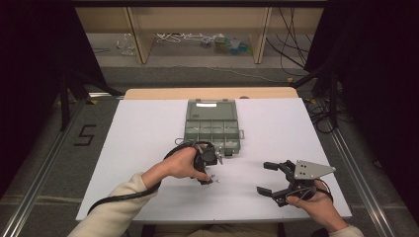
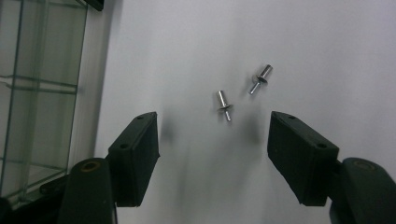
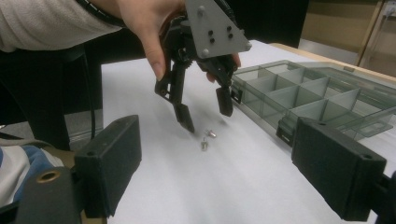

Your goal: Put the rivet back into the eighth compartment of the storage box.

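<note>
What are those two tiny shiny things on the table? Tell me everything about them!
The two rivets look like small silvery metal pins, each with a thick smooth barrel, a thin flange around it and a skinny stem poking out. Both lie flat on the white table, side by side without touching, beside the open grey compartment box. Nothing holds them: the left gripper hangs just above with its fingers spread wide on either side.

Two rivets [image 2: 224,104] [image 2: 260,78], one compartment box [image 1: 213,126], two tools [image 1: 209,170] [image 1: 269,177].

A lab or workshop recording bay. A white table [image 1: 148,148] stands between dark curtains [image 1: 29,74], with loose cables [image 1: 291,39] on the floor [image 1: 197,74] beyond
</note>
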Tool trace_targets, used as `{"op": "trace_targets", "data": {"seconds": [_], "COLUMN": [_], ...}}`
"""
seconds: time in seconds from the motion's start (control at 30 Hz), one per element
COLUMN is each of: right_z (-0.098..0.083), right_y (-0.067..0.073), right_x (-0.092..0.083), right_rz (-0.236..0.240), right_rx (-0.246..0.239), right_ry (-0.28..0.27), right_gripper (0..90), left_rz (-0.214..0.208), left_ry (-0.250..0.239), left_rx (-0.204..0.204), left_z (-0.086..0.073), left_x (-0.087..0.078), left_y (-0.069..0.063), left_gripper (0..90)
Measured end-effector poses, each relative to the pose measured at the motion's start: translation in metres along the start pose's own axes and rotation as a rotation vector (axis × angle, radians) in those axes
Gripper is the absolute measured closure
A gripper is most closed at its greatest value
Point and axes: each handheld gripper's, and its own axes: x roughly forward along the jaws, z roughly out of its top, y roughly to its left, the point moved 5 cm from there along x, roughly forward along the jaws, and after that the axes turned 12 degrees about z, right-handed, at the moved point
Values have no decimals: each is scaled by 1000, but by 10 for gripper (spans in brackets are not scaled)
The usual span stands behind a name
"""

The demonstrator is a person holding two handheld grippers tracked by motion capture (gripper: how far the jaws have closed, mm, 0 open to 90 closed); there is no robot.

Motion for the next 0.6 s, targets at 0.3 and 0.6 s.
{"op": "trace_targets", "data": {"seconds": [0.3,0.6], "right_z": [0,0], "right_y": [0,0], "right_x": [0,-2], "right_rz": [-1,-5], "right_rx": [1,0], "right_ry": [1,11], "right_gripper": [170,170], "left_rz": [-5,-31], "left_ry": [-6,9], "left_rx": [3,14], "left_z": [8,8], "left_x": [3,7], "left_y": [0,-3], "left_gripper": [383,472]}}
